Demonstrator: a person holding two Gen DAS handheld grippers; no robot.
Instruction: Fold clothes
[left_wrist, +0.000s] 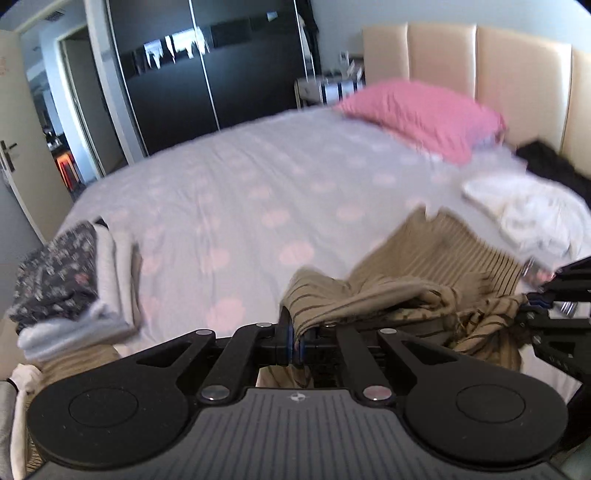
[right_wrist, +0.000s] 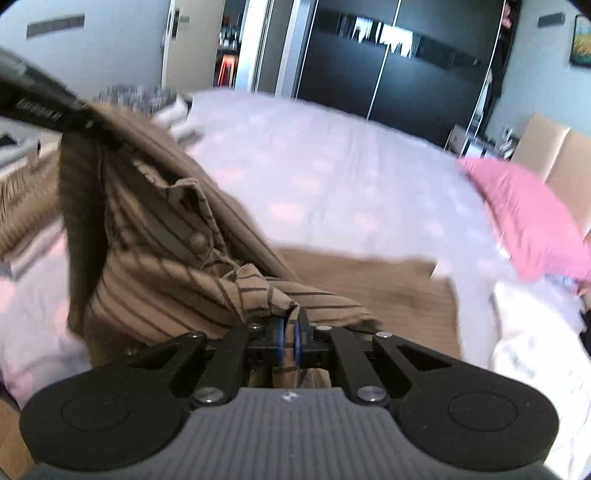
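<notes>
left gripper (left_wrist: 295, 341) clamped on edge of the striped shirt (left_wrist: 388, 291), cloth pinched btw its pads. right gripper (right_wrist: 290, 341) also clamped on a bunched bit of same shirt, near the button (right_wrist: 197, 240) & collar. shirt hangs btw the two, lifted, lower part draped on the bed (left_wrist: 240, 177). folded clothes stack (left_wrist: 74, 288) at left edge of bed, white garment (left_wrist: 528, 214) and pink pillow (left_wrist: 424, 114) near headboard (left_wrist: 498, 66).
</notes>
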